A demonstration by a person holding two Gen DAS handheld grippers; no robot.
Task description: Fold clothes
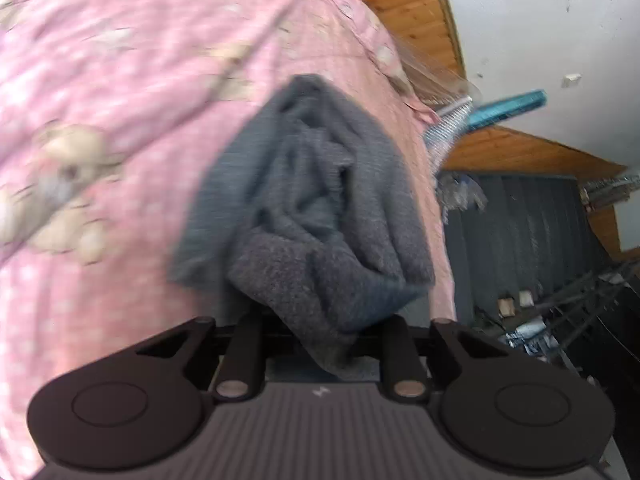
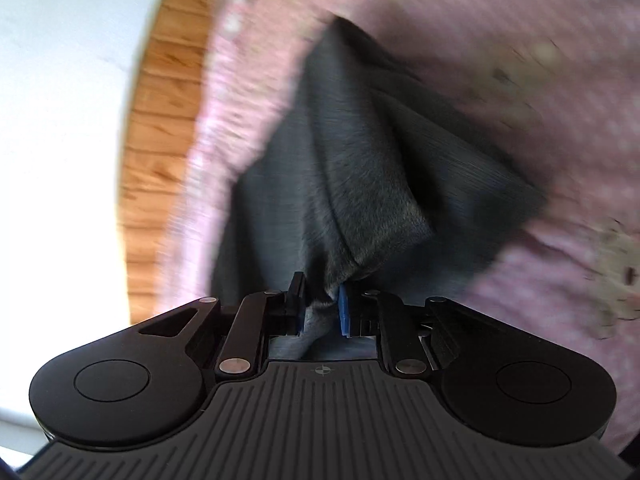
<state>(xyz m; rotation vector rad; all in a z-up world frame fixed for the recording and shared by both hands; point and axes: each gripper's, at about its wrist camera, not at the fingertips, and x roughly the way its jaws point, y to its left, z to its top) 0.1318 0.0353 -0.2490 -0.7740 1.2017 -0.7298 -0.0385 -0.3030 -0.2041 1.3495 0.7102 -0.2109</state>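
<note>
A dark grey fleecy garment (image 1: 316, 216) hangs bunched over a pink patterned bedsheet (image 1: 112, 120). My left gripper (image 1: 320, 320) is shut on one end of it; the cloth covers the fingertips. In the right wrist view the same grey garment (image 2: 360, 160) runs from my right gripper (image 2: 322, 300), which is shut on a fold of it between its blue-padded fingers (image 2: 343, 312). The pink sheet (image 2: 560, 160) lies behind it. Both views are blurred.
A wooden bed frame (image 1: 416, 4) borders the sheet, with a white wall (image 1: 560, 20) beyond. A dark slatted surface (image 1: 528, 232) and clutter (image 1: 560, 312) lie to the right in the left wrist view. The wooden edge (image 2: 160, 120) and the white wall (image 2: 60, 120) show left in the right wrist view.
</note>
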